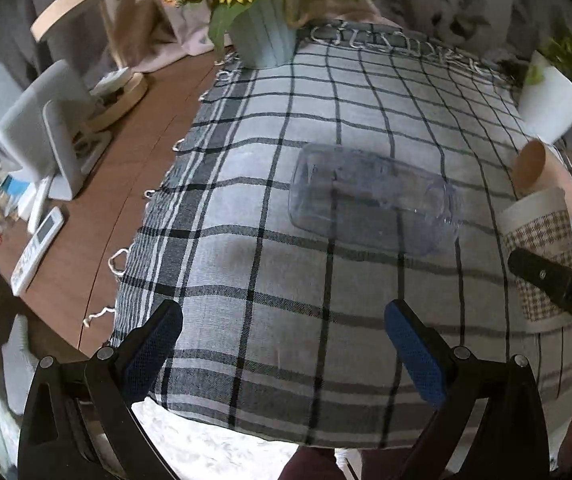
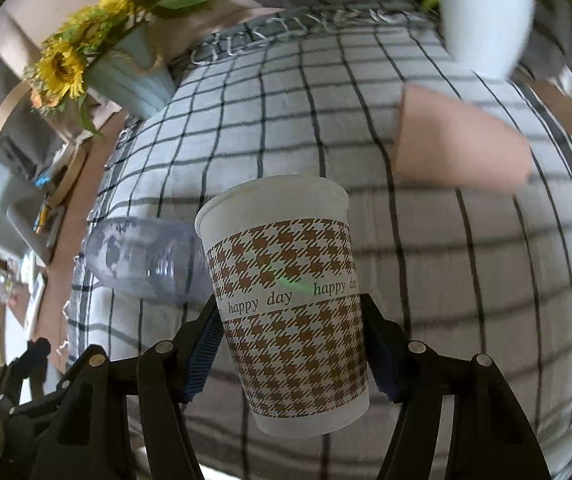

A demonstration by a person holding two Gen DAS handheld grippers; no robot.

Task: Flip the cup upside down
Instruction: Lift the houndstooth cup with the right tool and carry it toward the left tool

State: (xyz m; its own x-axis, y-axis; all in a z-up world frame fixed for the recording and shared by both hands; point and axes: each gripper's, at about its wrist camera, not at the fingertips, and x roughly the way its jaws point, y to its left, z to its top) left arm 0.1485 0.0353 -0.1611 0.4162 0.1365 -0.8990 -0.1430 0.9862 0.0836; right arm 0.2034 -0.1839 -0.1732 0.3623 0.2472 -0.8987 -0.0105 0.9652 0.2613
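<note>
- The patterned paper cup [image 2: 290, 300] is pinched at mid-body between the 2 blue pads of the right gripper [image 2: 292, 344], and appears to be held above the checked cloth [image 2: 286, 120], though contact with the cloth cannot be ruled out.
- The cup is seen slightly tilted, its rim at the top of the right wrist view, and the printed words read upright; the flip is therefore judged not yet done.
- The left gripper [image 1: 284, 344] is spread wide with nothing between its pads, low over the near part of the cloth.
- A clear plastic cup [image 1: 370, 204] lies on its side mid-cloth, and a pink paper cup [image 2: 458, 140] lies on its side beyond the held cup.
- The step in hand is judged to be the lift before turning.
- A wrist roll of about half a turn is called for next, with the grip kept firm yet light enough that the thin wall is not crushed; the rim is then to be set flat on bare cloth, apart from the 2 fallen cups.
</note>
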